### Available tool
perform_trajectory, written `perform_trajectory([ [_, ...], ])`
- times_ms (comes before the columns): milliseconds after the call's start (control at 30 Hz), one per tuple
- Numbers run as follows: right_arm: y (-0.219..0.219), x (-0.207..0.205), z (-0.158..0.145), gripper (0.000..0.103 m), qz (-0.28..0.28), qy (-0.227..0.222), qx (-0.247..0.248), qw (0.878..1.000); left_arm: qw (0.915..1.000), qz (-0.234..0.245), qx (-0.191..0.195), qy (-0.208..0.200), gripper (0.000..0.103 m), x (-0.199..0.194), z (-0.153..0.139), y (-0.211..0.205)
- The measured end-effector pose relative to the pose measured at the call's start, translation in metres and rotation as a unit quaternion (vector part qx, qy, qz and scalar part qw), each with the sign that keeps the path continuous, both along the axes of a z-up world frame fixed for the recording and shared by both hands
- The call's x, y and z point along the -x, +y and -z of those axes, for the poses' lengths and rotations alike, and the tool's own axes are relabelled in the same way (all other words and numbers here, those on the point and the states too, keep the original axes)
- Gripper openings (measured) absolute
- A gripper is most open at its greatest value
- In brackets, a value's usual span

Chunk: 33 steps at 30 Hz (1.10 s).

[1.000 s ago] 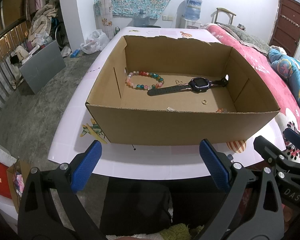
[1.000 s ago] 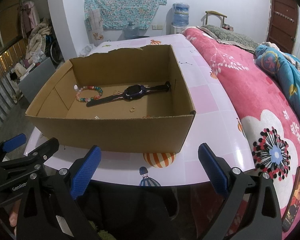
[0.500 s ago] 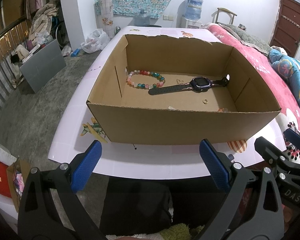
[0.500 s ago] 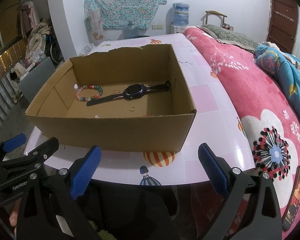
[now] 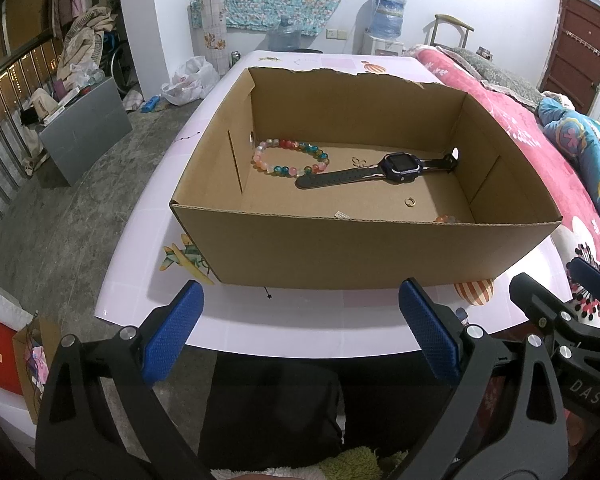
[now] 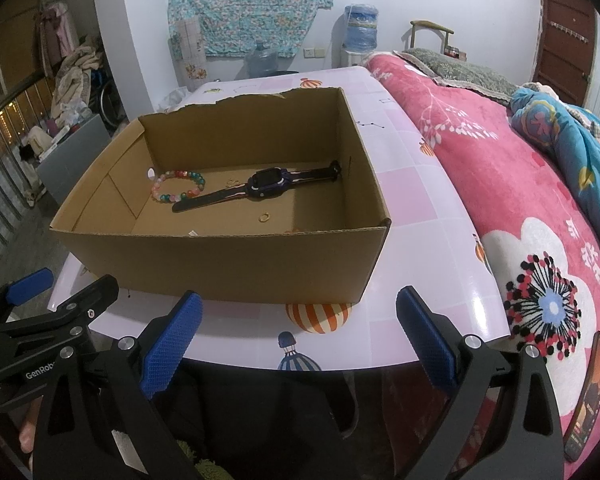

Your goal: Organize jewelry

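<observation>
An open cardboard box [image 5: 380, 254] [image 6: 220, 264] stands on a pale pink table [image 5: 300, 316]. Inside lie a multicoloured bead bracelet [image 5: 290, 157] [image 6: 178, 186], a dark wristwatch [image 5: 380, 170] [image 6: 256, 188], a small gold ring [image 5: 410, 201] [image 6: 265, 217] and a pair of small earrings [image 5: 357, 161]. A second beaded piece [image 5: 446, 219] peeks over the near wall at the right. My left gripper [image 5: 300, 334] and my right gripper [image 6: 298, 338] hang open before the table's near edge, holding nothing.
A bed with a pink floral blanket [image 6: 520, 208] runs along the right of the table. A phone [image 6: 588, 396] lies on its near corner. Grey floor, a grey box [image 5: 86, 128] and a railing are on the left. Dark clothing [image 5: 272, 412] sits below the table edge.
Both views have crept very slightly; the box and jewelry inside have not moved. Both grippers stay open.
</observation>
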State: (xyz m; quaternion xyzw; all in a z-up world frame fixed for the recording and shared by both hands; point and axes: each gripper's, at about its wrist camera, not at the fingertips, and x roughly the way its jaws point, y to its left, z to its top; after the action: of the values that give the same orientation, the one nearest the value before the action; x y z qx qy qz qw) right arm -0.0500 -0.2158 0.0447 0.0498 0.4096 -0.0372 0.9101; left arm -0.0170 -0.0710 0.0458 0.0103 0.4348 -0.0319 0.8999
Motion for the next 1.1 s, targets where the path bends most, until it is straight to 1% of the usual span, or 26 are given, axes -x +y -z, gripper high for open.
perform_trajectory([
  [1100, -0.0004, 0.001, 0.0005, 0.095, -0.001, -0.001, 0.001, 1.0, 1.0, -0.002, 0.0, -0.002, 0.094, 0.0025, 0.0015, 0.0013],
])
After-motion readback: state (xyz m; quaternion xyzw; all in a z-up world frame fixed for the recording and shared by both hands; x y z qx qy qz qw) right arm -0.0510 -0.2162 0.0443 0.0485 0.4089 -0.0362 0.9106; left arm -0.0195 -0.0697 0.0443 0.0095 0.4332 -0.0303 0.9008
